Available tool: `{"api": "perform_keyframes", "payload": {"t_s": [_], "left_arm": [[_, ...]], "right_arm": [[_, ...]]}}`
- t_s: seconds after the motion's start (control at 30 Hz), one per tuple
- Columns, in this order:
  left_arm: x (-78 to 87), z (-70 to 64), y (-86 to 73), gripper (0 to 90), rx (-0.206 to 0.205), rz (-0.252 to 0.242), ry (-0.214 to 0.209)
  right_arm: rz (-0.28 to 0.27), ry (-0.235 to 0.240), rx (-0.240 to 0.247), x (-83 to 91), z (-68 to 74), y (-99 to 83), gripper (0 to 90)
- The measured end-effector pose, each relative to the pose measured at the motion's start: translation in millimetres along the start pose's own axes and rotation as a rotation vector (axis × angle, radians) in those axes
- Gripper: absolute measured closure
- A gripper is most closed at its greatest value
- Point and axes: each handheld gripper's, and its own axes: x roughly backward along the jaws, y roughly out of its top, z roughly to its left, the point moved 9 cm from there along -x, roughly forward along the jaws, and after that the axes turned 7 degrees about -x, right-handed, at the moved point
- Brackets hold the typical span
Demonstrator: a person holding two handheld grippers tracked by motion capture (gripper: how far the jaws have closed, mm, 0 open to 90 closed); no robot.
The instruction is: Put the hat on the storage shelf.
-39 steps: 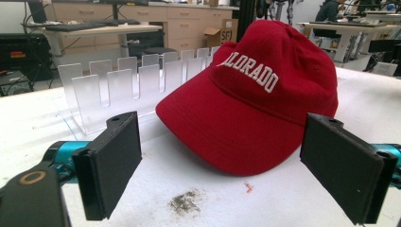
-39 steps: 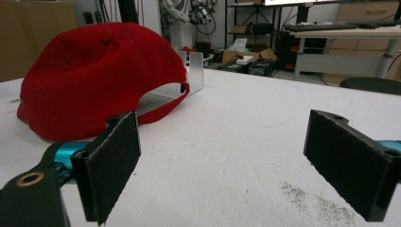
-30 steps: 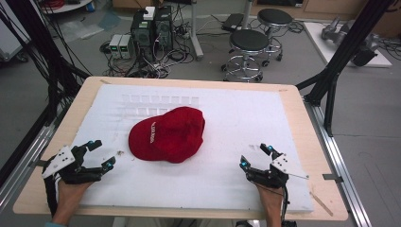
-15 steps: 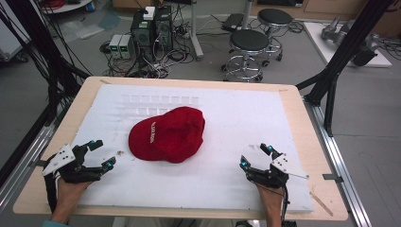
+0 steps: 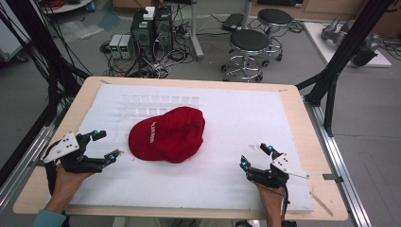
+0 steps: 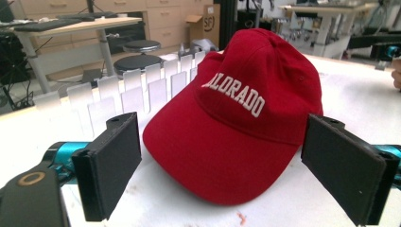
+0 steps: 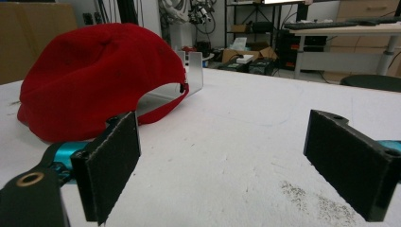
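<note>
Cap point(image 5: 168, 135) mid-mat, brim toward left gripper point(image 5: 105, 145), jaws apart, just beside brim. Right gripper point(image 5: 256, 156) jaws apart, well clear, open white mat point(image 5: 246, 113) between.

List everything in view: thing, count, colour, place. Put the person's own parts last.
cap: one, red with white lettering, middle of the white pad.
white pad: one, white, covering most of the table.
table: one, light wood, its edge showing round the pad.
clear tabs: two rows, translucent, behind the cap.
stools: two, black seats, floor beyond the table.
left hand-held gripper: one, black, open, left of the cap.
right hand-held gripper: one, black, open, near right of the pad.
</note>
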Motion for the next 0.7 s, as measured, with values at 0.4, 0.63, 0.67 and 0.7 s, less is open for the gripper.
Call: {"api": "perform_keyframes", "payload": {"t_s": [0.4,0.63,0.67,0.7], "left_arm": [[-34.9,-5.0,32.9,13.0,-0.079,0.097,-0.154],[-63.6,-7.1,51.3,13.1,-0.119,0.136,-0.208],[-72.3,-7.2,55.5,13.1,-0.126,0.149,-0.219],[-72.3,-7.2,55.5,13.1,-0.126,0.149,-0.219]], "right_arm": [[-0.001,0.003,0.005,-0.2,-0.1,0.2,10.6],[-0.002,-0.001,0.005,0.2,0.0,0.2,10.5],[-0.007,-0.002,0.006,0.1,-0.6,0.6,10.6],[-0.007,-0.002,0.006,0.1,-0.6,0.6,10.6]]}}
